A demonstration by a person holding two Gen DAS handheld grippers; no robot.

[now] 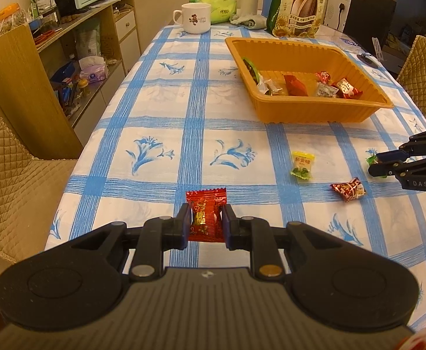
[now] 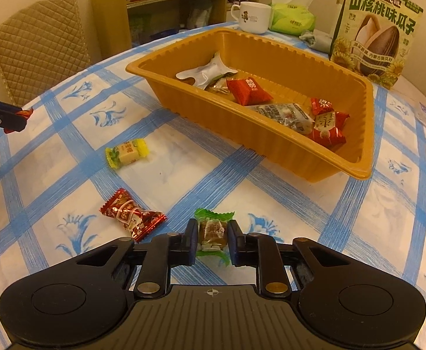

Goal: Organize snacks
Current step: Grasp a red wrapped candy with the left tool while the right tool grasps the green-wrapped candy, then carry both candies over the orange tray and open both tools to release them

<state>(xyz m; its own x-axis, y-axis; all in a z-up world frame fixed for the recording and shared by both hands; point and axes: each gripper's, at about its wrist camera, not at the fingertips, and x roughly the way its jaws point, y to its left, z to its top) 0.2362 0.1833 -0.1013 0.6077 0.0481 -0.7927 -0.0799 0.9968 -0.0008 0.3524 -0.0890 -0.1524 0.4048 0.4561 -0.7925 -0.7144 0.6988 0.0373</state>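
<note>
left gripper (image 1: 206,222) clenched on a red foil candy (image 1: 205,218), low at 6 o'clock. right gripper (image 2: 213,239) clamped around a green-wrapped candy (image 2: 213,232), also at 6 o'clock. orange tray (image 2: 271,137) of snacks toward 1 o'clock; yellow candy (image 2: 127,152) and dark red candy (image 2: 131,214) loose on the checked tablecloth (image 1: 154,110) near 10 o'clock. sunflower seed bag (image 2: 379,32) marked "山核桃味瓜子" behind; "das" on right gripper's body.
</note>
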